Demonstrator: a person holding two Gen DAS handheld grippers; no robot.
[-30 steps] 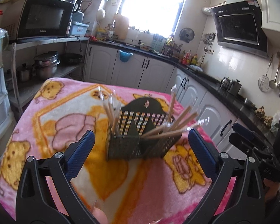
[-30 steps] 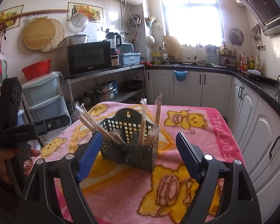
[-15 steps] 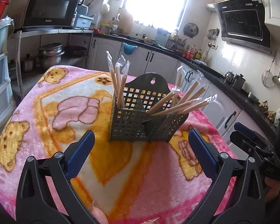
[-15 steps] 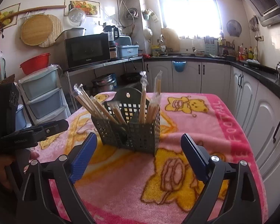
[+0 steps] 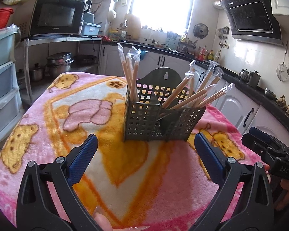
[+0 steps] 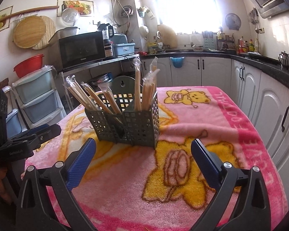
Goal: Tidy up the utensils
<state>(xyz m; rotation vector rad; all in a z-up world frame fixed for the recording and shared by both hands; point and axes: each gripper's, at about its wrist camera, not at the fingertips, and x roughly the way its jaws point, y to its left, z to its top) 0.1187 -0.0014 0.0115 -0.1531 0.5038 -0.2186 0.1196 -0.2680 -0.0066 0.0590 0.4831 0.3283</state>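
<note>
Both grippers have been lowered toward the pink blanket [image 5: 48, 134] since the earlier frames, and the right gripper [image 6: 143, 153] has just been opening, nothing between its jaws. Left gripper [image 5: 145, 151] is likewise seen spread wide and empty. Utensil basket [image 5: 144, 123] is noted upright at 12 o'clock of both, apart from the pads, with wrapped chopsticks [image 5: 131, 73] standing in its compartments

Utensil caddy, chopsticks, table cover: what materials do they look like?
Utensil caddy: looks like matte grey-green moulded plastic, with a square-hole grid and keyhole hanger tab. Chopsticks: pale wood or bamboo, probably, each in a clear glossy film sleeve. Table cover: plush pink fleece-like blanket, fuzzy nap.
</note>
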